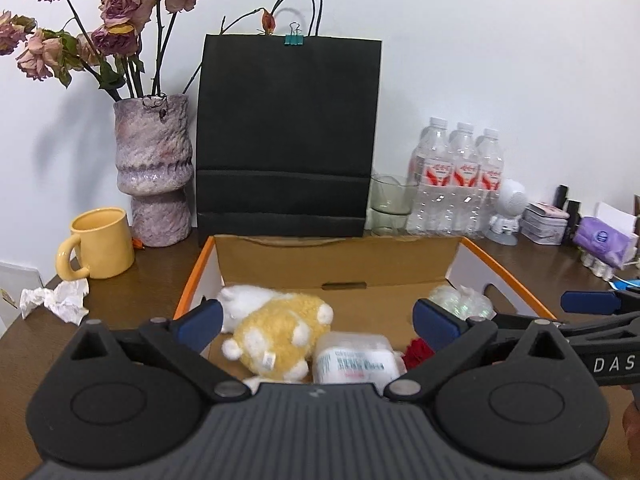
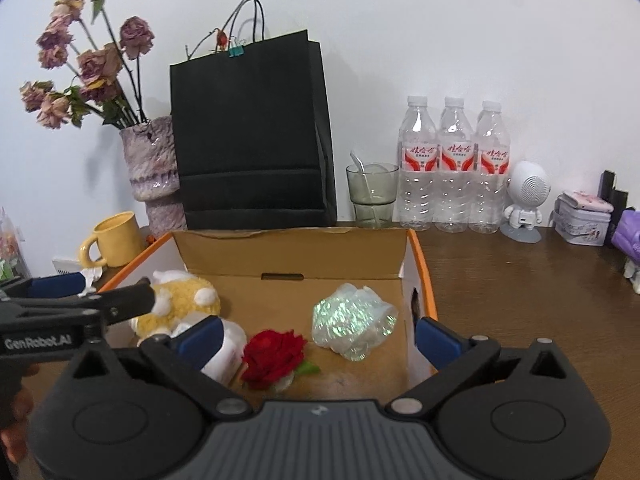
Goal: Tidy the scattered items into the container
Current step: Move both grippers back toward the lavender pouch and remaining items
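Cardboard box [image 2: 296,256] on the surface already holds a plush toy [image 1: 276,336], wipes packet [image 1: 356,362], red rose [image 2: 274,354] and iridescent wrap [image 2: 352,320] — only crumpled tissue [image 1: 56,300] seems left; both grippers' fingers [image 1: 200,320] gape wide, empty.

table [image 2: 520,280]: brown wood | on it: cardboard box [image 2: 296,252], yellow mug [image 1: 102,242], black bag [image 1: 286,136], bottles [image 2: 454,168]

Wall [image 2: 440,40]: plain white, evenly lit, soft shadows behind standing objects. Desk [image 2: 520,280]: dark brown wood grain, set against the wall. Rear row along the wall: vase [image 1: 154,168], black bag [image 1: 286,136], bottles [image 2: 454,168].
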Demonstrator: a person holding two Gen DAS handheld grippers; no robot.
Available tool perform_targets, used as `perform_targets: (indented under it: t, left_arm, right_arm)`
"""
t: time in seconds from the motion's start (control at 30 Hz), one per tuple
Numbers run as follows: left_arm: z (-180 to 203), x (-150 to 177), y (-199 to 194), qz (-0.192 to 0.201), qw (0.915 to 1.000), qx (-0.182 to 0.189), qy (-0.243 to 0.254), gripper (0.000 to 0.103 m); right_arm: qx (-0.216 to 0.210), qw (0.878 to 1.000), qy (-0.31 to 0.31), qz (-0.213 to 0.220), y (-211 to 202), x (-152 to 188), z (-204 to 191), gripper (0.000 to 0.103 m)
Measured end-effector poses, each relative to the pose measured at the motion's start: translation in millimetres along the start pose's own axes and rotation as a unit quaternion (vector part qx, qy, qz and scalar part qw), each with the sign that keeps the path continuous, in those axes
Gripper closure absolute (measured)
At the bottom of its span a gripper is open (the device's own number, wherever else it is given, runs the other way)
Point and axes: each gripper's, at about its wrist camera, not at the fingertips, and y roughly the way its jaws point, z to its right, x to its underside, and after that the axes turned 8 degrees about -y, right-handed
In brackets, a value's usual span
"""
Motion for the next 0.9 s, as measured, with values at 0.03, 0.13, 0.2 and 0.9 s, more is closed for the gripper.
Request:
perform_targets:
  t: [0.03,0.13,0.2,0.9]
  left_arm:
    - [-1.5,3.3,-5.1,-0.002,1.0,0.0,0.003,0.0]
    - [-6.7,17.4,-22.0,-0.011,0.9998,-0.002,0.015,0.0]
    - [-10.4,30.5,-34.3,-0.017,0.9996,-0.003,0.022,0.0]
    - [-0.2,109.1,-49.2,-0.104,0.9907,0.033,0.081,0.038]
  right_arm:
    - [0.003,1.0,-0.005,0.001,-6.0,3.8,-0.8,0.0]
    - [0.006,1.0,-0.015,-0.002,-24.3,17.2,-3.0,0.0]
    - [0.005,1.0,-0.015,-0.002,-37.9,29.9,-3.8,0.0]
    - [-0.038,0.996,-0.021,-0.083,-39.6,98.5,-40.3,0.006]
